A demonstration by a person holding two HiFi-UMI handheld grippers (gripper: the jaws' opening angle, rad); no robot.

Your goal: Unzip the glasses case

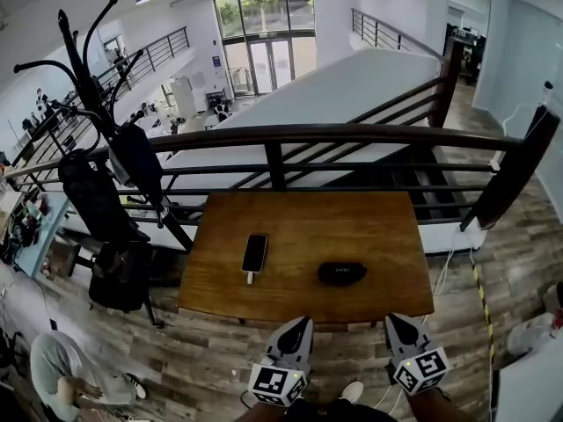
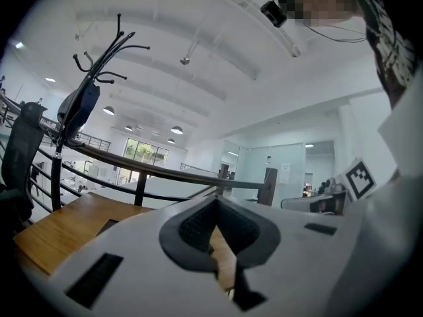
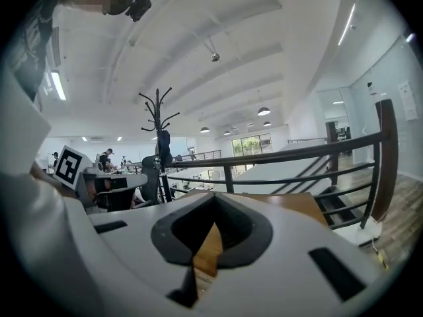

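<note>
Wood-topped bench (image 1: 369,227) stands against a dark railing (image 1: 352,134) on a mezzanine, and it carries the case (image 1: 341,272). The case is a small black oval lying flat at about 5 o'clock from the bench's middle, near the front edge. Its long side faces the person, which would probably let one tool steady an end while the other works along the zip. Its lid looks down, but it is too small in the head view to tell whether the zip is run shut or already drawn open.

At 9 o'clock from the case, well apart, lies a phone (image 1: 254,253) with a short cable at its near end.

At 6 o'clock, off the bench's front edge, the left tongs (image 1: 303,322) and right tongs (image 1: 392,319) are held low near the person's body, pointing toward the bench. Each gripper view shows its tips meeting, left (image 2: 215,202) and right (image 3: 213,211), with nothing between them. This reads as a resting carry, not a grasp.

A coat stand (image 1: 97,104) rises at 10 o'clock.
</note>
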